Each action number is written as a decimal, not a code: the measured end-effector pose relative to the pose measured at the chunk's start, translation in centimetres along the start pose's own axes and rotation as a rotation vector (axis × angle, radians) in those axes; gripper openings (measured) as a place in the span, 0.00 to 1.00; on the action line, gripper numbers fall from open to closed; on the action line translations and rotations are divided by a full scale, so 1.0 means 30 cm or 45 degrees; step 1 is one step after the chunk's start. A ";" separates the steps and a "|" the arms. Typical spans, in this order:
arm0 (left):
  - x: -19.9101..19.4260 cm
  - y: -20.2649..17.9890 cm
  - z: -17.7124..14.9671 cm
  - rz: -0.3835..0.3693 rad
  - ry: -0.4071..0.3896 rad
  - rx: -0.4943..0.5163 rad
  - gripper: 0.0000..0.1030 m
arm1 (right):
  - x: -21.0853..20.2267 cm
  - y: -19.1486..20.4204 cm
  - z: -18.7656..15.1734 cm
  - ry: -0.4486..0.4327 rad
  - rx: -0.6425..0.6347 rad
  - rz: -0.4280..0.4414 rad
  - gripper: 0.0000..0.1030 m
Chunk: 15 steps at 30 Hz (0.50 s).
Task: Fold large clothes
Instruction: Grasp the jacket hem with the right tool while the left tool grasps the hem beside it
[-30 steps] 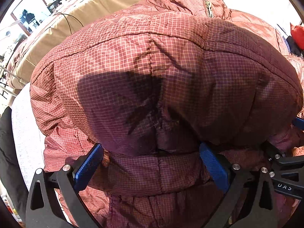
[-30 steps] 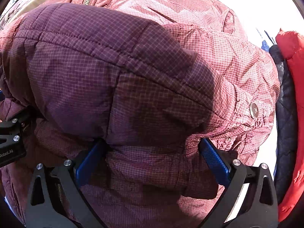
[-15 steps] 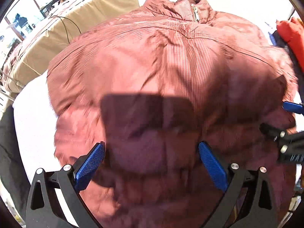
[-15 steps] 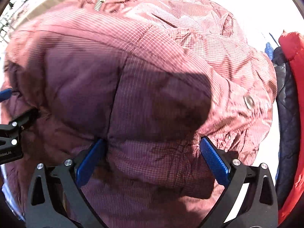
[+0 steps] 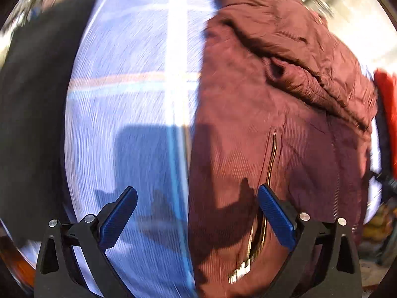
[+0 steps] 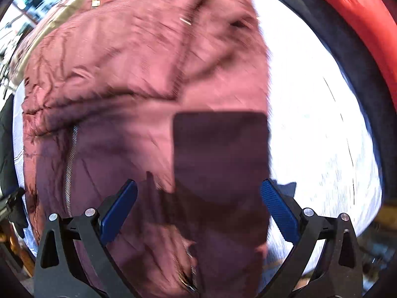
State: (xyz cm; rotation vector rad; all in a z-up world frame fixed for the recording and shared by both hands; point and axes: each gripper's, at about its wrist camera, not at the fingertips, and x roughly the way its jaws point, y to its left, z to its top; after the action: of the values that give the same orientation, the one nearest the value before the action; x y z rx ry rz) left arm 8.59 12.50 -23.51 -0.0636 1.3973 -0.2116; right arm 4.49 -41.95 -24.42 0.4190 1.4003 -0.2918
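Across the pale cloth-covered worktop (image 5: pixel 139 99) lies one maroon quilted puffer jacket (image 5: pixel 285 129), spread out flat; both views are smeared by motion. Seen from the left wrist, the jacket fills the right half of the picture, and its left edge runs down the middle over the light cloth, which carries one bright vertical stripe and one faint horizontal stripe. One brass-coloured zipper (image 5: pixel 269 168) shows on the jacket, running down toward the lower edge just beside the right blue pad. The left hand-held gripper (image 5: pixel 197 211) hangs above this edge with its two blue-padded fingers spread wide and nothing between them: released. Its shadow falls partly on the cloth, partly on the jacket. One dark garment (image 5: pixel 32 114) lies at the left border, and one red garment (image 5: pixel 387 114) shows at the far right.

Seen from the right wrist, the same jacket (image 6: pixel 139 79) covers the left and centre, with one silver zipper line (image 6: pixel 70 166) on its left part and one bare white patch of worktop (image 6: pixel 322 124) to its right. The right hand-held gripper (image 6: pixel 198 211) is likewise wide apart and empty, above the jacket's near portion. Beyond the white patch lie one dark navy garment (image 6: pixel 352 57) and one red garment (image 6: pixel 357 7), side by side along the upper right border.
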 end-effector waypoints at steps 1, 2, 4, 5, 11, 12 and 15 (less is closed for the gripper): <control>-0.006 0.020 -0.024 -0.025 0.004 -0.044 0.92 | 0.006 -0.031 -0.023 0.018 0.033 -0.003 0.96; -0.009 0.034 -0.042 -0.042 0.008 -0.072 0.92 | 0.008 -0.056 -0.042 0.034 0.070 0.004 0.96; -0.002 0.051 -0.069 -0.078 0.018 -0.096 0.92 | 0.018 -0.113 -0.076 0.068 0.154 0.044 0.96; 0.004 0.054 -0.085 -0.099 0.029 -0.092 0.92 | 0.023 -0.137 -0.090 0.081 0.187 0.061 0.96; 0.014 -0.039 -0.101 -0.175 0.106 -0.008 0.89 | 0.064 -0.278 -0.172 0.154 0.301 0.211 0.96; 0.019 -0.040 -0.109 -0.178 0.113 -0.003 0.89 | 0.068 -0.294 -0.190 0.167 0.312 0.244 0.96; 0.037 -0.091 -0.136 -0.226 0.147 -0.016 0.88 | 0.083 -0.348 -0.269 0.199 0.343 0.284 0.96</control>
State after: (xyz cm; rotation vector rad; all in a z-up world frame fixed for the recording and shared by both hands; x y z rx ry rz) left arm 4.45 9.96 -24.85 -0.1889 1.5094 -0.3589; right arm -6.84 -47.52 -28.98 0.8286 1.4559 -0.2697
